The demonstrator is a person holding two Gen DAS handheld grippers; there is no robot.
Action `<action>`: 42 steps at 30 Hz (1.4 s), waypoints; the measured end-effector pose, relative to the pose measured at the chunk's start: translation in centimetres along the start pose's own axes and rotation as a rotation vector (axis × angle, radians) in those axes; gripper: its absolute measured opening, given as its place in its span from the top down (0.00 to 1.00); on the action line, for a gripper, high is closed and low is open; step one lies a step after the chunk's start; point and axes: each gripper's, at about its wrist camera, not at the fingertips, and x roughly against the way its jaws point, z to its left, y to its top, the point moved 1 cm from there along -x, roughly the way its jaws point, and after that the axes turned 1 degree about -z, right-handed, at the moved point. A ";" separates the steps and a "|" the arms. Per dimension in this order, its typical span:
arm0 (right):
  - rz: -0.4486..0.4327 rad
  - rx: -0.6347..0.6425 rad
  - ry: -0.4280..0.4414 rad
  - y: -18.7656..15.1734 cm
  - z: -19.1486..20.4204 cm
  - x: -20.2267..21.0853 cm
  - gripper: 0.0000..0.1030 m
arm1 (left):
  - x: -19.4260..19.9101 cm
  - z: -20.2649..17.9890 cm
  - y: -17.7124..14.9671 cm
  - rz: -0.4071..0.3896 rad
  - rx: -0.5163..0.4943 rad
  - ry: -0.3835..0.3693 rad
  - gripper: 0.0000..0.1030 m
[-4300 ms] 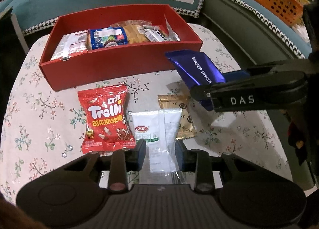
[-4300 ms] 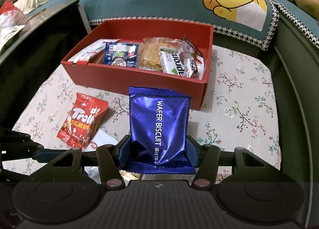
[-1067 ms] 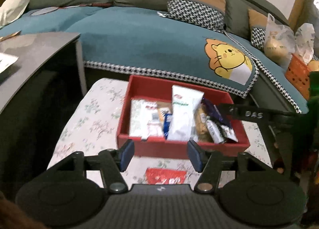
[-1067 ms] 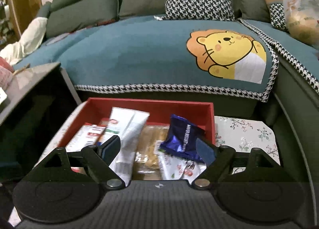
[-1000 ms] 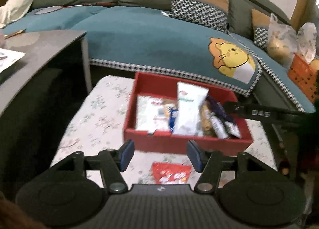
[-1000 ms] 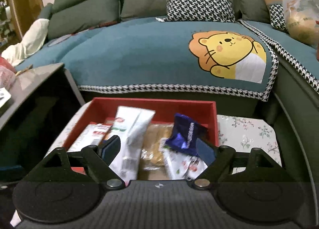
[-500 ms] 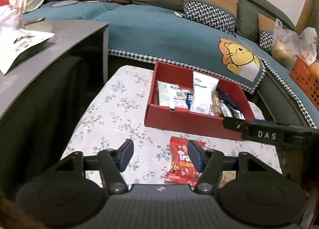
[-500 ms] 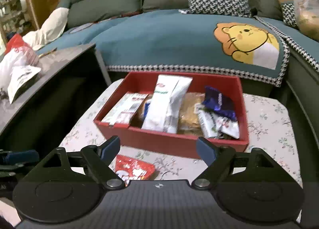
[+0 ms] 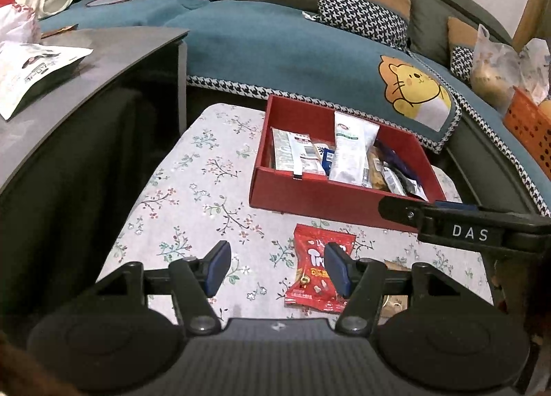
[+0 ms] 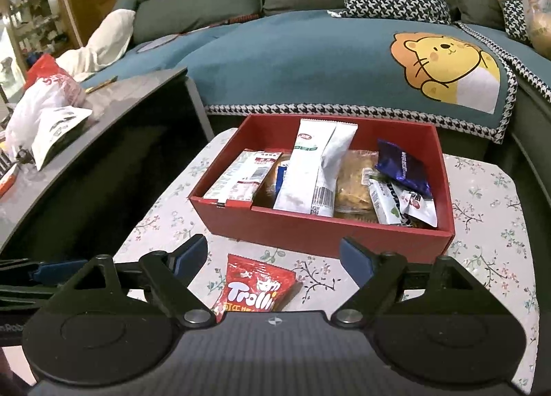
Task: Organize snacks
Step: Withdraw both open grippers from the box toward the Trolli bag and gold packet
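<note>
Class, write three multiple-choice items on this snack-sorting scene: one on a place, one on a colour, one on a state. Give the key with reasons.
1. Where does the red Trolli gummy packet lie?
A. inside the box
B. on the floral tablecloth, in front of the box
C. on the sofa

2. What colour is the open cardboard box holding the snacks?
A. red
B. orange
C. blue

3. How does the right gripper stand?
A. shut on the blue wafer packet
B. shut on the gummy packet
C. open, holding nothing

Key: 1 B, it rests on the cloth short of the box's front wall; 2 A, walls and floor are red; 3 C, both pads stand apart with nothing between them.
</note>
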 end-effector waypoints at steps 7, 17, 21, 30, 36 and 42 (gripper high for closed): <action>0.001 -0.006 0.015 0.0 0.2 0.1 0.14 | -0.1 -0.2 -0.1 0.007 -0.010 -0.005 0.11; 0.011 0.002 0.014 -0.1 0.4 0.0 0.14 | -0.4 -0.4 -0.3 0.017 -0.020 -0.007 0.11; 0.014 -0.003 0.012 -0.1 0.2 0.0 0.14 | -0.7 -0.6 -0.4 0.025 -0.029 -0.009 0.11; 0.018 -0.006 0.020 -0.3 0.1 0.5 0.14 | -1.3 -1.2 -0.9 0.051 -0.037 -0.020 0.10; 0.031 -0.016 0.016 -0.6 -0.2 0.3 0.14 | -1.6 -2.0 -1.0 0.060 -0.054 -0.040 0.10; 0.030 -0.019 0.016 -0.6 -0.3 0.6 0.14 | -1.8 -2.3 -1.1 0.071 -0.055 -0.052 0.10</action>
